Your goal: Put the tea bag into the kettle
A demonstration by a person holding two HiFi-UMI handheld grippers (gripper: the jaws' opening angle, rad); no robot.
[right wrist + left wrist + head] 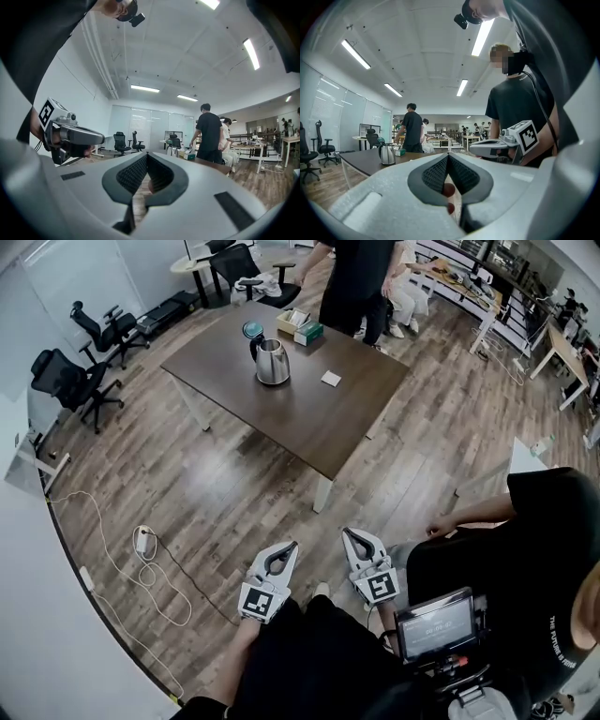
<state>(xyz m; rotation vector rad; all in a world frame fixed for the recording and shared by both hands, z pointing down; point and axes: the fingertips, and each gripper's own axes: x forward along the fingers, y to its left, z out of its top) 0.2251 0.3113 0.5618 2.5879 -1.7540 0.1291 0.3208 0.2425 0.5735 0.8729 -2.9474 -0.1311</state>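
Observation:
The steel kettle (pixel 272 363) stands on the far half of the brown table (pixel 309 418), with its teal lid (pixel 253 330) lying just behind it. The tea bag (pixel 331 378), a small white square, lies flat to the kettle's right. Both grippers are held low over the floor, well short of the table. My left gripper (pixel 290 547) and my right gripper (pixel 347 533) are shut with nothing in them. In the left gripper view the jaws (pixel 448 157) meet, and the kettle (pixel 386 154) shows far off at the left. The right gripper (pixel 146 157) is likewise closed.
Two small boxes (pixel 300 326) sit at the table's far edge, where a person in black (pixel 356 282) stands. Another person with a screen device (pixel 437 624) is close at my right. Office chairs (pixel 80 376) and a floor cable (pixel 141 549) are at the left.

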